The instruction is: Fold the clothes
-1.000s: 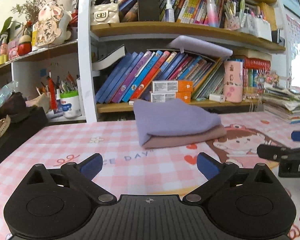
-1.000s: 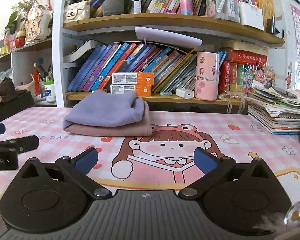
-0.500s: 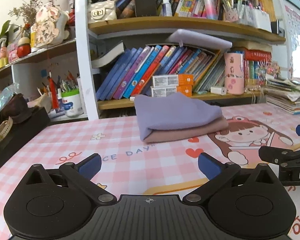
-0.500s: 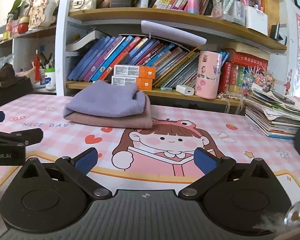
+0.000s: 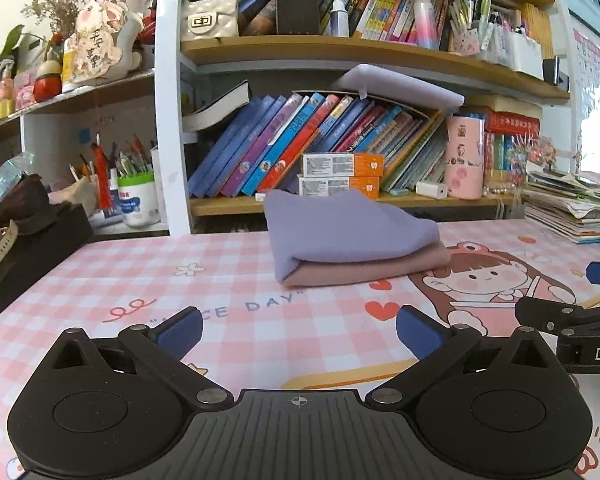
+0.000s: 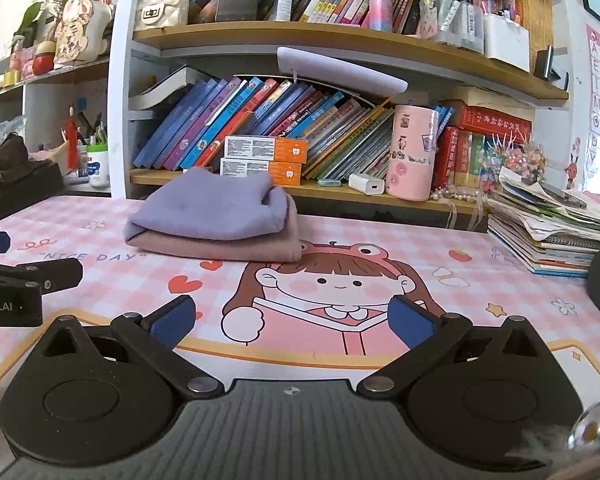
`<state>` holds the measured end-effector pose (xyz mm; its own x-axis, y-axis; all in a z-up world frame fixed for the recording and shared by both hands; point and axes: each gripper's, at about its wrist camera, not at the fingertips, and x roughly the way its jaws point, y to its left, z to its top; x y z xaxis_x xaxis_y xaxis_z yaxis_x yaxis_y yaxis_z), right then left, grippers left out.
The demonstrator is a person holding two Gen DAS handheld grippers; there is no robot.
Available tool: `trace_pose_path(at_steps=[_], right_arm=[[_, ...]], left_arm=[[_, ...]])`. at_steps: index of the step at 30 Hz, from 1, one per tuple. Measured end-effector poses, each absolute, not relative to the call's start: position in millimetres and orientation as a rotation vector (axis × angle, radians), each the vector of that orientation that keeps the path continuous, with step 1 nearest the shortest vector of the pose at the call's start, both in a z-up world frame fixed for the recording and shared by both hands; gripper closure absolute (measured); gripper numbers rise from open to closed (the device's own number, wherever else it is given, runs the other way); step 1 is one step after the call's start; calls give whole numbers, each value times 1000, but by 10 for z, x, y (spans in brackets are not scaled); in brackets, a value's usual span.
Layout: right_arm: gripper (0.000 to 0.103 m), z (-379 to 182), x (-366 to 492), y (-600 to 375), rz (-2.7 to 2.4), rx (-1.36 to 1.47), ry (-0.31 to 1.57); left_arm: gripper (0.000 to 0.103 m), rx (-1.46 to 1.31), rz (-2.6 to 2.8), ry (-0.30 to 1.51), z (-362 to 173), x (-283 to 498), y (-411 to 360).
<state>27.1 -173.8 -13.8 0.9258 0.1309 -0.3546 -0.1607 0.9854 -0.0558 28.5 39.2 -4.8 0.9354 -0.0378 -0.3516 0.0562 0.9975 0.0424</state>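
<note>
The left black two-finger gripper with blue rubber pads (image 5: 299,326) is held low and level, its jaws spread wide with nothing between them. The right black two-finger gripper with blue rubber pads (image 6: 292,316) sits just beside it at about the same height, likewise pointing forward, jaws wide apart and empty

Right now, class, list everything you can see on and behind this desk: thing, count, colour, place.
Folded cloths: two, lilac on dusty pink, stacked mid-desk.
Desk mat: one, pink checked, cartoon girl, covering desk.
Orange boxes: two, stacked on lower shelf behind cloths.
Pink tumbler: one, lower shelf, right.
White charger: one, beside tumbler.
Leaning books: many, mostly blue and purple, lower shelf.
Paper stack: one, mixed colours, desk's right edge.
Left gripper: black, blue pads, open, empty.
Right gripper: same, open, empty.
</note>
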Motion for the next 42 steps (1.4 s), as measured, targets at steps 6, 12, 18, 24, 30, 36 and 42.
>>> trace_pose_path(at_steps=[6,12,18,24,30,36,42], right_arm=[[0,-132,246,-1728,148,-93,342],[0,-131,256,-1748,143,-81,347],[0,-137,248,-1754,141,-77,347],[0,-136,254,-1754,141,-78,350],[0,-139,258,-1750,137,-81,351],[0,-139,265,-1756,135,-78,356],[0,-133,263,-1755,134,-79,357]], left_arm=[[0,55,-43,359,-49,287,389],[0,61,-48,361,-49,284,377],[0,65,-52,364,-49,289,369],[0,69,-51,363,-50,295,367],[0,67,-52,365,-49,296,369],[0,67,-51,366,-47,299,372],[0,65,-53,367,-48,297,370]])
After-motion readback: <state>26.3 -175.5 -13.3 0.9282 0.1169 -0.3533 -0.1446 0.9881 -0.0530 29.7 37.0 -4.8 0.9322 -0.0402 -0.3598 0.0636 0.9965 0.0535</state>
